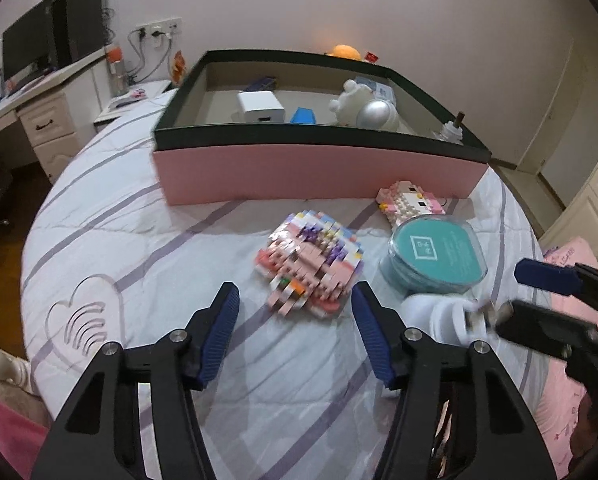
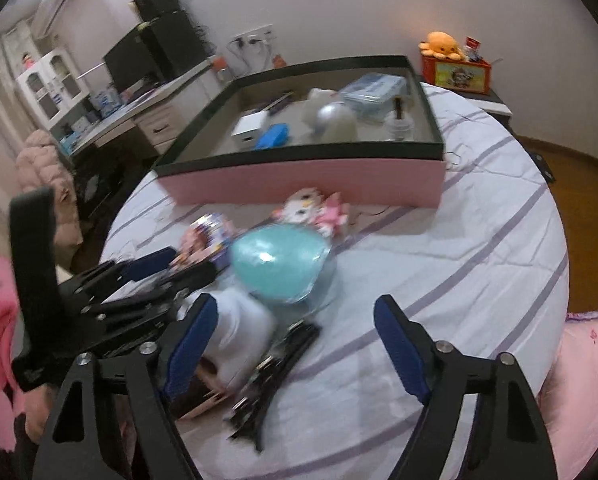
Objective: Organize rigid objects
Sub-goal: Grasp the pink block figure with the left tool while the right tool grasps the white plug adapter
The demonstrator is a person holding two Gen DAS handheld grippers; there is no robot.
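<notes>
A pink box with a dark rim [image 1: 319,172] [image 2: 299,188] stands on the striped bed and holds several small items. In front of it lie a pastel brick model [image 1: 311,264] [image 2: 207,240], a Hello Kitty brick figure [image 1: 411,202] [image 2: 311,210], a teal-lidded clear tub [image 1: 435,258] [image 2: 279,264], a white object [image 1: 439,314] [image 2: 239,332] and black hair clips [image 2: 275,368]. My left gripper [image 1: 295,312] is open, just short of the brick model. My right gripper [image 2: 295,324] [image 1: 511,292] is open, its left finger beside the white object.
A desk with a monitor [image 1: 27,48] stands at the left. A red box with an orange plush [image 2: 455,64] sits on a stand behind the bed. Pink bedding [image 2: 591,360] lies at the right. Wooden floor lies beyond the bed's edge.
</notes>
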